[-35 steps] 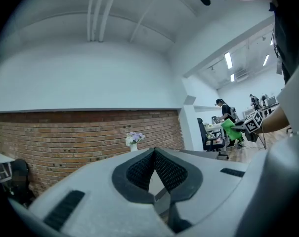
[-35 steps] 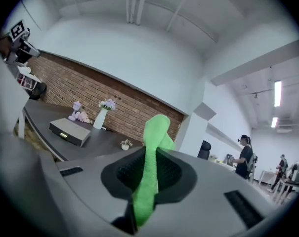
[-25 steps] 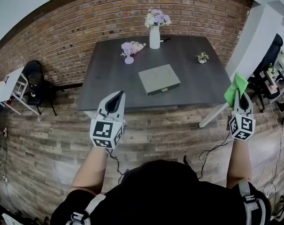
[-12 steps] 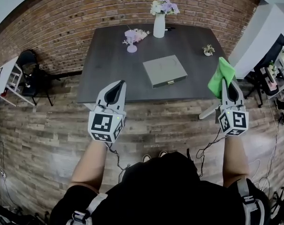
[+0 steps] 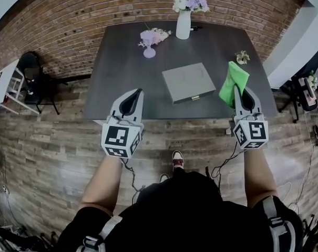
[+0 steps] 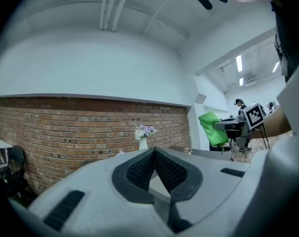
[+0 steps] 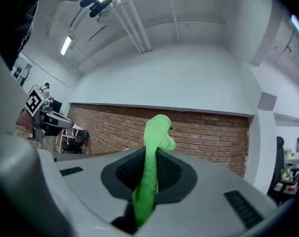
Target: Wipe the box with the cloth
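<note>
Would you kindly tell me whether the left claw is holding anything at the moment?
No, the left claw is shut, its jaws meeting at the tips with nothing between them.

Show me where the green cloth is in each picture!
Head view: cloth at the right, sticking up from the right gripper.
Left gripper view: cloth right of middle, far off.
Right gripper view: cloth dead centre, pinched between the jaws.
Shared landmark: the brick wall, behind in every view.

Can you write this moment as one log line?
right hand-held gripper: shut on green cloth | left hand-held gripper: shut, empty | box: on table, untouched
</note>
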